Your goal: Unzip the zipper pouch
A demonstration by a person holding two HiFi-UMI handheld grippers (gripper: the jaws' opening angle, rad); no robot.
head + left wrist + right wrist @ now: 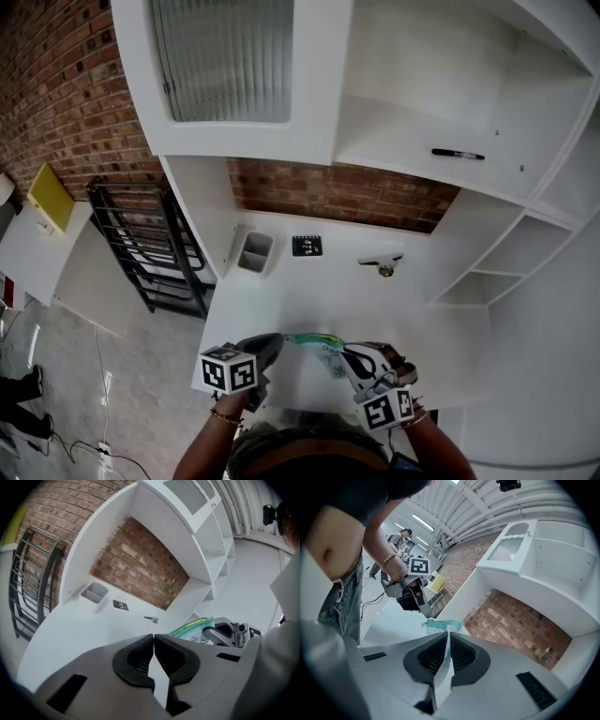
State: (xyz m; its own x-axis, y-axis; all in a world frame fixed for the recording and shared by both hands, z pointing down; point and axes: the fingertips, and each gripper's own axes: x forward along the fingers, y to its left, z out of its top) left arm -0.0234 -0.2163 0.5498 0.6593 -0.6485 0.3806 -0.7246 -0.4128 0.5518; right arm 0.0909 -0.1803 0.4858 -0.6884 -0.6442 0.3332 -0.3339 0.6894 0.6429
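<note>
1. The right gripper (447, 637) has its jaws clamped on the pouch (440, 624). Pale fabric runs down between the pads.
2. The left gripper (153, 637) has its jaws pressed tip to tip. Its own view shows nothing between the tips, and the pouch (192, 629) lies just beside them at 2 o'clock.
3. In the head view the left gripper (277, 341) meets the 9 o'clock end of the green zipper (314, 338). The right gripper (345, 356) holds the pouch (330, 364) from 4 o'clock.
4. The pouch sits at the 6 o'clock edge of the table (309, 300), close to the person.
5. A bin (255, 251) stands at the table's 11 o'clock, well apart from the pouch.
6. A pen (457, 154) lies on the shelf (394, 141) at 1 o'clock.
</note>
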